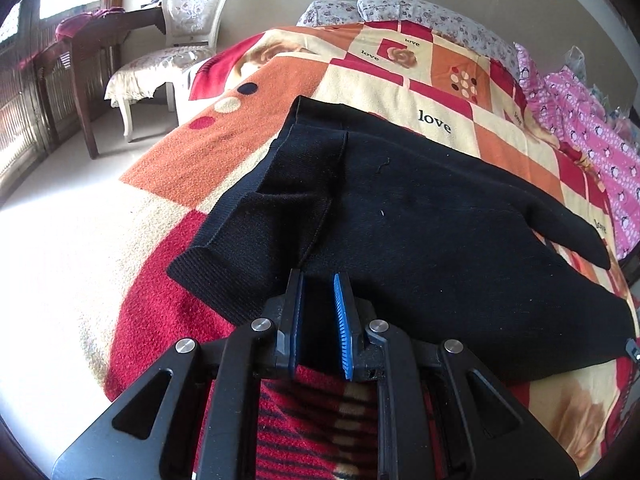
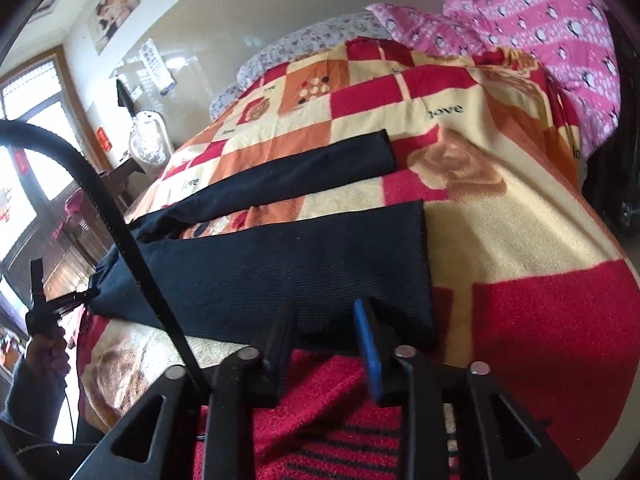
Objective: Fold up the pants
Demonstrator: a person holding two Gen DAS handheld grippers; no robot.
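Black knit pants [image 1: 420,216] lie spread flat on a patchwork blanket on the bed. In the left wrist view the waistband [image 1: 240,204] is at the left and the near edge runs under my left gripper [image 1: 319,280], which is open around that edge. In the right wrist view the two legs lie apart, the near leg [image 2: 288,268] and the far leg [image 2: 296,176]. My right gripper [image 2: 326,312] is open at the near leg's lower edge, close to its cuff [image 2: 424,264].
The blanket [image 1: 360,80] covers the bed, with its front edge just below both grippers. A pink penguin-print quilt [image 2: 552,40] is heaped at the far right. A white chair [image 1: 176,52] and dark table [image 1: 92,40] stand left of the bed. A black cable [image 2: 116,216] crosses the right wrist view.
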